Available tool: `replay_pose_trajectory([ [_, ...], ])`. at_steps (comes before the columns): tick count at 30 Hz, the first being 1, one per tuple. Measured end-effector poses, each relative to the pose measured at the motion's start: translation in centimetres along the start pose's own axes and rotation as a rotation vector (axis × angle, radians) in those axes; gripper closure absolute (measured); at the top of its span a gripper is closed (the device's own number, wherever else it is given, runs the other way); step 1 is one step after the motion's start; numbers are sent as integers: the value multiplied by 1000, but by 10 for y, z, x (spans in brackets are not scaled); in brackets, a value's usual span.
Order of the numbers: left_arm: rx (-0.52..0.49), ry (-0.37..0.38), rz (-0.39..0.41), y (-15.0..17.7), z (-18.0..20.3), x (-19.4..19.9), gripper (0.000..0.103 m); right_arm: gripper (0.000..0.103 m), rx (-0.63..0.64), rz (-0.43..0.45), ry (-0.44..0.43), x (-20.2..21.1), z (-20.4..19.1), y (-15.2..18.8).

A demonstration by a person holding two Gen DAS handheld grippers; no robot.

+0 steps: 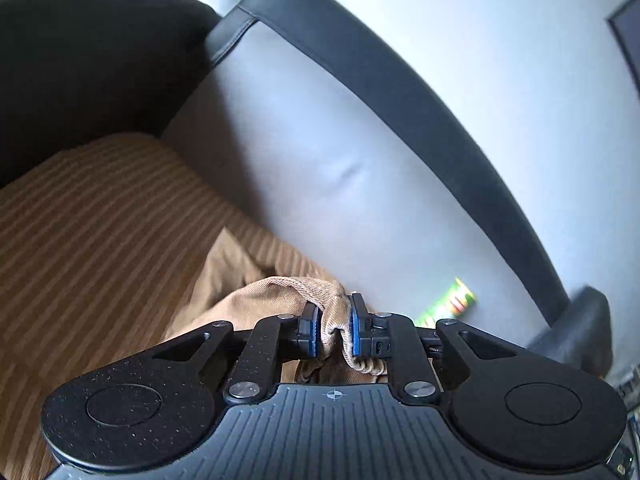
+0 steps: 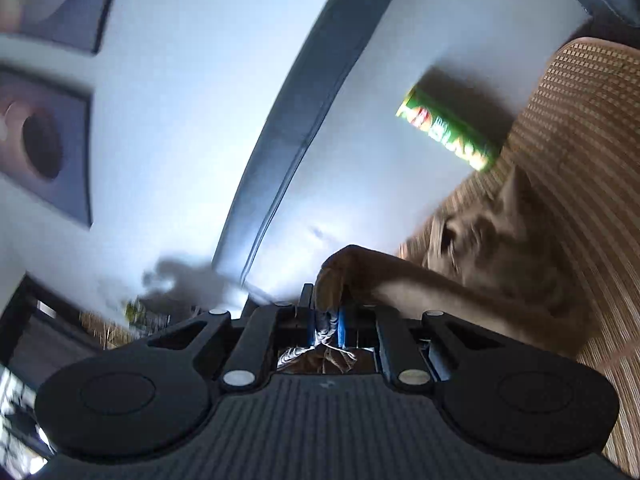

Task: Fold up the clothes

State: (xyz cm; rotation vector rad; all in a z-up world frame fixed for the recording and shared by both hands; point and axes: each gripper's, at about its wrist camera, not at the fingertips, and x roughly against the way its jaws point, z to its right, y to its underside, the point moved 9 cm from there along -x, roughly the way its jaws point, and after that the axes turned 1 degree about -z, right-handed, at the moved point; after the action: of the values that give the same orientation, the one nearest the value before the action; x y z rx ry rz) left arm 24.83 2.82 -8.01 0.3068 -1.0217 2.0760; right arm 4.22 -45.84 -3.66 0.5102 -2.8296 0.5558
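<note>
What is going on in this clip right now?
A person is folding a tan corduroy garment on a sofa covered by a brown striped mat. The left gripper is clamped on a bunched edge of the fabric, and the right gripper pinches another part of it. A green printed tube-shaped package lies against the grey sofa backrest. The right view is blurred.

Seat: your sofa's striped mat [image 1: 92,216].
On it: tan garment [image 1: 240,304]; green packet [image 1: 448,304] at three o'clock.

Tan corduroy garment [image 1: 280,292], brown striped mat [image 1: 100,216], grey sofa back [image 1: 320,140], green can [image 2: 452,134]
</note>
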Motion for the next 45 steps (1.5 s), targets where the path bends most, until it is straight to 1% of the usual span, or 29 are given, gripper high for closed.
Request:
replay_pose_trajectory([
  [4, 11, -83, -19, -24, -14, -80, 91, 92, -35, 38, 81, -60, 37, -52],
  [6, 19, -151, -31, -29, -32, -124, 90, 91, -40, 58, 147, -94, 61, -79],
  [7, 23, -186, -37, -31, -41, -145, 86, 91, -51, 72, 190, -112, 77, -89],
  [8, 44, -203, -69, -29, -50, -163, 67, 89, -65, 85, 234, -130, 95, -98],
  [9, 66, -218, -104, -27, -60, -180, 64, 81, -83, 94, 275, -147, 113, -105],
  [10, 88, -233, -138, -25, -69, -196, 54, 74, -99, 99, 315, -160, 130, -106],
  [12, 106, -206, -157, -25, -74, -202, 54, 71, -111, 101, 379, -177, 153, -104],
  [13, 105, -186, -162, -26, -73, -200, 53, 71, -92, 99, 374, -179, 155, -102],
  [14, 103, -166, -168, -29, -72, -196, 51, 68, -62, 100, 358, -177, 153, -101],
  [15, 98, -153, -173, -31, -70, -190, 51, 64, -28, 102, 349, -172, 147, -100],
  [16, 69, -144, -169, -35, -66, -180, 49, 60, 5, 103, 344, -165, 140, -99],
  [17, 37, -135, -165, -38, -62, -171, 47, 59, 39, 103, 339, -158, 133, -98],
  [18, 6, -125, -160, -42, -58, -161, 45, 54, 77, 108, 323, -151, 124, -99],
  [19, -23, -149, -139, -48, -55, -151, 44, 48, 118, 115, 301, -144, 113, -100],
  [21, -32, -218, -76, -61, -52, -136, 42, 48, 185, 129, 273, -132, 93, -102],
  [22, -17, -218, -65, -66, -50, -129, 40, 48, 200, 135, 279, -129, 85, -103],
  [24, -112, -235, -79, -57, -47, -119, 40, 48, 245, 130, 293, -124, 72, -101],
  [26, -214, -253, -94, -48, -45, -109, 36, 48, 320, 86, 313, -119, 66, -84],
  [28, -316, -271, -109, -39, -43, -99, 32, 40, 396, 42, 332, -114, 61, -68],
  [30, -418, -289, -124, -30, -40, -89, 27, 38, 471, -2, 351, -109, 55, -51],
  [32, -508, -347, -143, -15, -53, -90, 26, 38, 523, -39, 389, -101, 67, -30],
  [34, -488, -319, -154, -13, -57, -98, 27, 38, 557, -61, 430, -92, 83, -18],
  [35, -476, -303, -159, -13, -58, -103, 26, 38, 568, -62, 448, -90, 89, -17],
  [36, -464, -287, -165, -12, -60, -107, 26, 38, 575, -57, 465, -90, 94, -21],
  [38, -469, -289, -155, -14, -56, -118, 25, 38, 574, -29, 489, -98, 102, -36],
  [39, -481, -297, -159, -15, -55, -125, 24, 34, 577, -23, 501, -103, 105, -45],
  [40, -503, -307, -175, -13, -55, -135, 23, 31, 583, -22, 512, -109, 108, -53],
  [43, -575, -339, -207, -13, -58, -161, 23, 29, 608, -17, 563, -128, 121, -71],
  [45, -607, -321, -218, -11, -57, -170, 23, 28, 623, -17, 594, -140, 131, -80],
])
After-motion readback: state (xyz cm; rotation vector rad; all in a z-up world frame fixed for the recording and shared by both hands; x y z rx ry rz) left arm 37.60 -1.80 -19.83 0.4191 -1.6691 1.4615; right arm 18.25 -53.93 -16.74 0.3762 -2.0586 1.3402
